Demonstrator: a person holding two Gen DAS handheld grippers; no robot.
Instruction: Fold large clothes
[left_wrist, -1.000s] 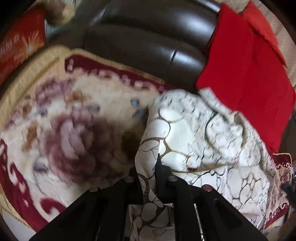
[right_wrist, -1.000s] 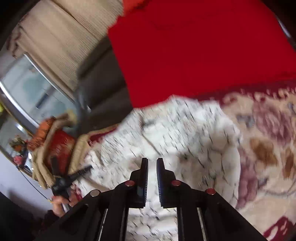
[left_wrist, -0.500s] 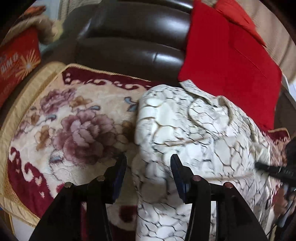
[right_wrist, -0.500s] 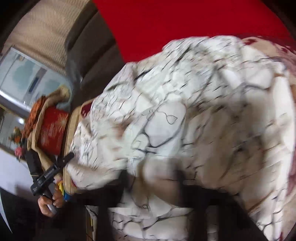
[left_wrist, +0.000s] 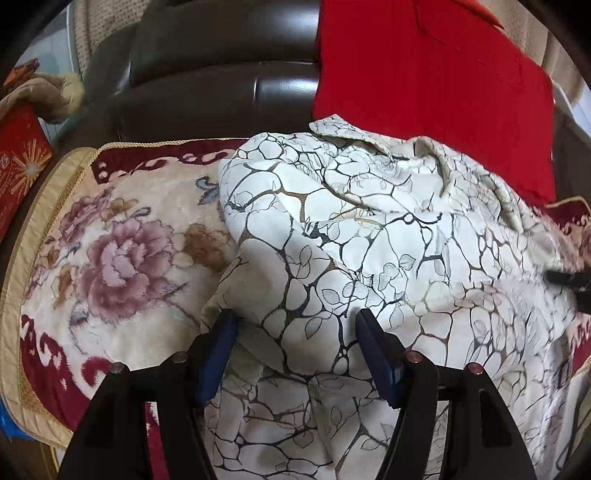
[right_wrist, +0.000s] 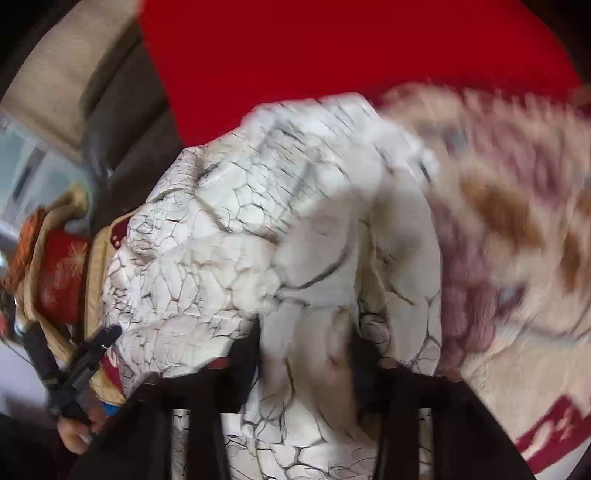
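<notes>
A large white shirt (left_wrist: 369, 240) with a dark cracked-stone print lies bunched on a floral sofa cover (left_wrist: 110, 240), its collar toward the sofa back. My left gripper (left_wrist: 295, 325) is open, its jaws wide apart just above the shirt's near fold. My right gripper (right_wrist: 306, 350) is open too, with cloth lying between its blurred fingers. The shirt (right_wrist: 240, 240) fills the middle of the right wrist view. The tip of the right gripper shows at the right edge of the left wrist view (left_wrist: 565, 277). The left gripper shows in the right wrist view (right_wrist: 88, 358).
A dark leather sofa back (left_wrist: 221, 74) rises behind the shirt. A red cushion (left_wrist: 424, 66) leans on it at the right. A red and gold cushion (left_wrist: 18, 173) stands at the far left. The floral cover (right_wrist: 517, 240) extends right of the shirt.
Both grippers have opened and let go of the shirt. The shirt has dropped and settled on the sofa cover. The left gripper has pulled back a little.
</notes>
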